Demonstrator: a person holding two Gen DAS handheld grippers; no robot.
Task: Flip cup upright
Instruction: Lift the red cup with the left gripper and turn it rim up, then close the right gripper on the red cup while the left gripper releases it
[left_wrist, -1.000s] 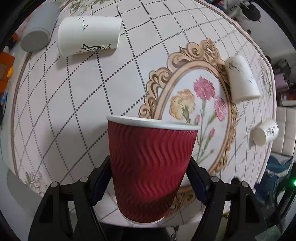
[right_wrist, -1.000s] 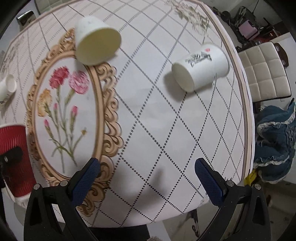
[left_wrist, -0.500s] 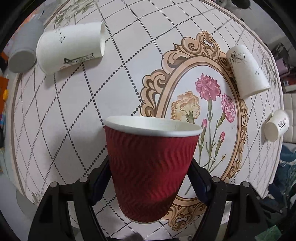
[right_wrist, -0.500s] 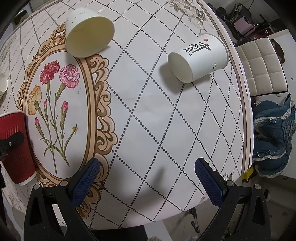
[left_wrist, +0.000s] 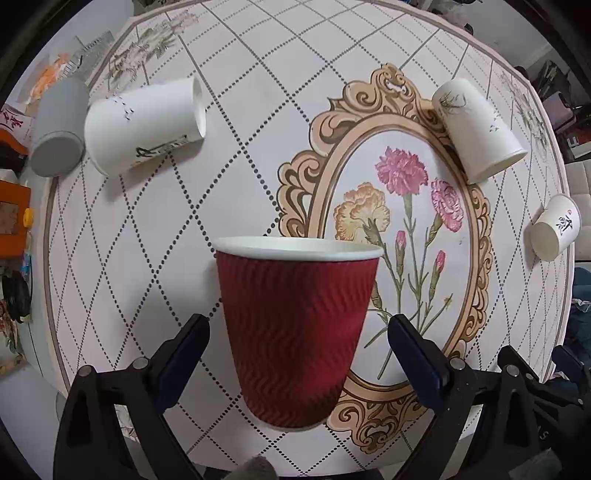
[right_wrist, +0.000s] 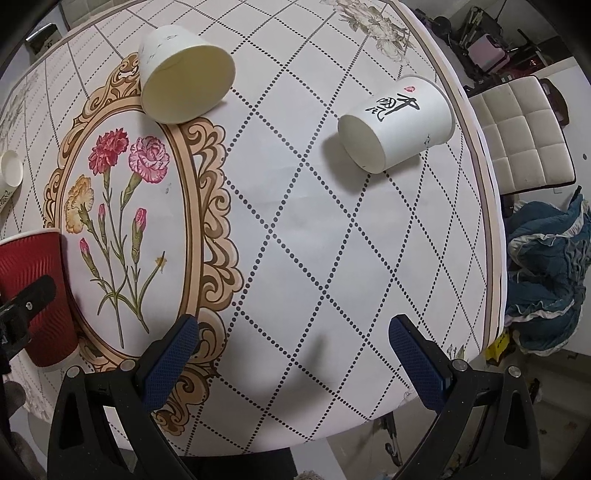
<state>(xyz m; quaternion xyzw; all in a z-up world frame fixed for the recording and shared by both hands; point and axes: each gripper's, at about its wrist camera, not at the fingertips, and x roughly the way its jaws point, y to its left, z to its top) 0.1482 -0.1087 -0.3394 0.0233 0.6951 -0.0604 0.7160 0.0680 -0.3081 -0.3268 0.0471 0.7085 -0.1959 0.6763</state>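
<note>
The red cup (left_wrist: 295, 332) stood upright near the bench's (left_wrist: 236, 66) front edge, the left tool (left_wrist: 297, 345) spread apart around it, not touching. The right tool (right_wrist: 291, 354) gaped empty. White cups (right_wrist: 397, 123) lay toppled beyond, clear of both.

The upright red ribbed paper cup (left_wrist: 295, 332) fills the gap between the left tongs (left_wrist: 297, 349), whose pads stand clear of its sides. Ahead of the right tongs (right_wrist: 295, 354) the surface (right_wrist: 314, 240) lies bare; a tipped white paper cup with black lettering (right_wrist: 397, 123) lies at one o'clock.
</note>
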